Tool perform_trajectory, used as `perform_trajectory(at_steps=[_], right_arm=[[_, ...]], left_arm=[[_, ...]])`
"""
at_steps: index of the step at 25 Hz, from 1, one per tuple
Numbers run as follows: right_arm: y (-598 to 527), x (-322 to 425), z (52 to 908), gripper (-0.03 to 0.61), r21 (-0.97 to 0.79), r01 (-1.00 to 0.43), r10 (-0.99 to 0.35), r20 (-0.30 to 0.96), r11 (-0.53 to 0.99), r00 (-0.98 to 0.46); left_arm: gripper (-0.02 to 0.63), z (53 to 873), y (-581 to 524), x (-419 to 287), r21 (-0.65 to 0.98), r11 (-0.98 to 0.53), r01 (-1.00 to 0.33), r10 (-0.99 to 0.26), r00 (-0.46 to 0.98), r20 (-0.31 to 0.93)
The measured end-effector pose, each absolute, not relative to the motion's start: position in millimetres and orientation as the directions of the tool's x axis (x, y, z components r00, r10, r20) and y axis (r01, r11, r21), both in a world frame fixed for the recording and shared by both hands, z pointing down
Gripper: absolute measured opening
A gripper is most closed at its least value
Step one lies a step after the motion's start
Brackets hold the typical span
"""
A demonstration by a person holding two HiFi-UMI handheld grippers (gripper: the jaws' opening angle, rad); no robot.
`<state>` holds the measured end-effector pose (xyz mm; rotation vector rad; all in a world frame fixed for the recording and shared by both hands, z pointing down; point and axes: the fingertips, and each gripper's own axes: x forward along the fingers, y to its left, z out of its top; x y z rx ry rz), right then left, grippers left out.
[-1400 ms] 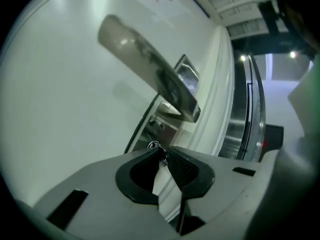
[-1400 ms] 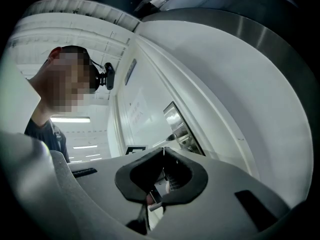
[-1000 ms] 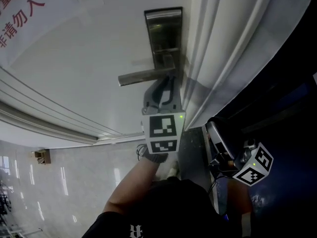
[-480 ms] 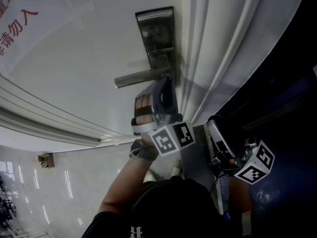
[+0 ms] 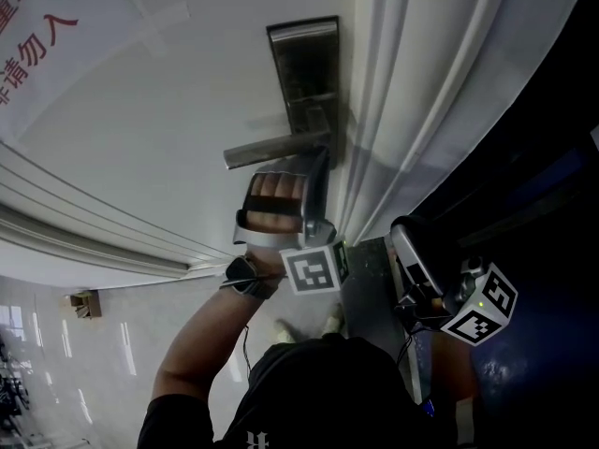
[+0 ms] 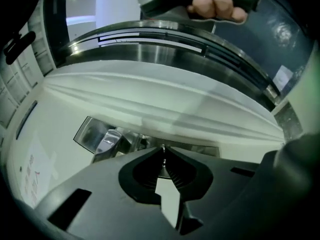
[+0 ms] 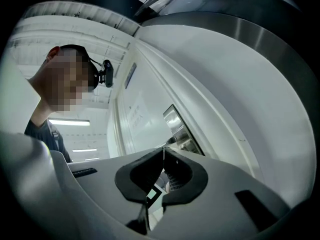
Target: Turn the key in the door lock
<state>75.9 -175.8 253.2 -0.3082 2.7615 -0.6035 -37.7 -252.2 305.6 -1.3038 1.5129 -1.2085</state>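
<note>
Lock plate (image 5: pixel 304 73) just beside door frame (image 5: pixel 402 82), handle (image 5: pixel 271 148) jutting left

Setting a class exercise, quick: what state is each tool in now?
Left tool: jaws just been closing, now shut by the door lock; any key unseen.
Right tool: shut, holding nothing.

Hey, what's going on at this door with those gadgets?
A person is working a door lock with two hand-held grippers. The left gripper sits just under the door handle, up against the metal lock plate. Its jaws have just been closing and pinch what looks like a thin key. The right gripper is held off to the side, shut and empty.
</note>
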Motion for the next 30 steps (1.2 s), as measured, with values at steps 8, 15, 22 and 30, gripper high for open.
perform_trajectory(at_steps=[8,15,22,30], right_arm=[[-172,67,254,0.017,-0.425,-0.148,-0.262,-0.223,0.893,-0.939],[-172,64,251,0.017,-0.423,-0.157,-0.267,-0.214,0.892,-0.940],[-168,62,247,0.017,-0.418,-0.155,-0.262,-0.212,0.895,-0.942],[-171,73,246,0.017,-0.436,-0.166,-0.279,-0.210,0.885,-0.937]], left_arm=[[0.023,301,-236,-35,-0.949,0.032,-0.314,-0.997,-0.082,-0.006],[0.037,299,-199,-42,-0.524,-0.035,-0.851,-0.999,0.027,0.023],[0.066,305,-204,-61,0.710,-0.271,-0.650,-0.962,0.199,-0.185],[0.127,304,-224,-63,0.905,-0.315,-0.287,-0.949,0.064,-0.309]])
